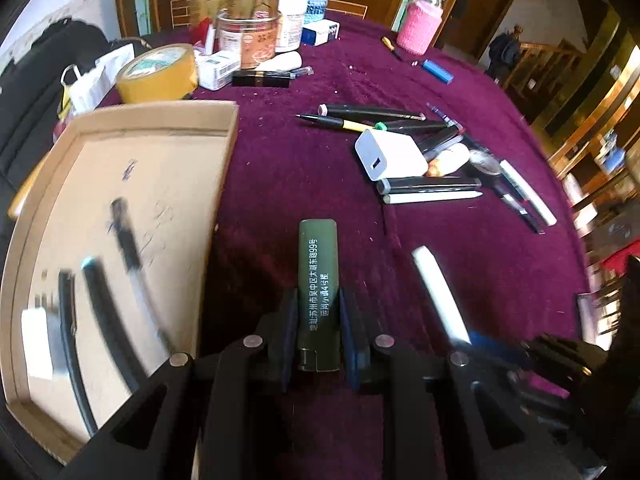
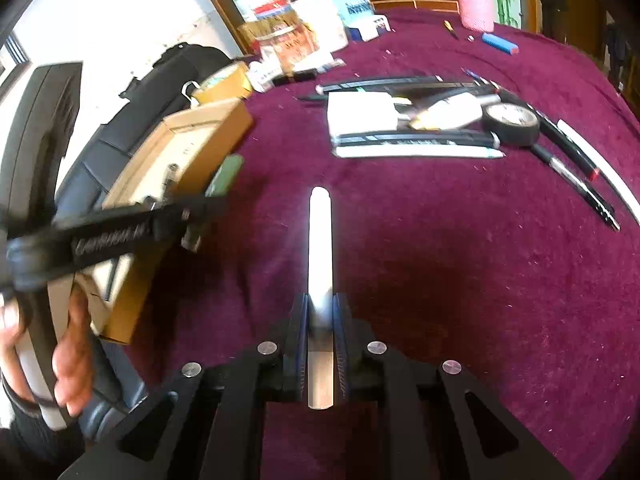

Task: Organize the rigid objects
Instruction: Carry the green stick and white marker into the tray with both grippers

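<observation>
- Left gripper (image 1: 319, 322): shut tight on a green bar (image 1: 318, 280) with white writing, up over the purple table (image 1: 280, 184), close to the right edge of the cardboard tray (image 1: 224, 152).
- Right gripper (image 2: 320, 320): shut tight on a white stick (image 2: 320, 256), up over the middle of the table.
- In the tray: dark pens (image 1: 100, 312), blurry.
- Near the far right edge: white charger (image 1: 390, 154) among more pens.
</observation>
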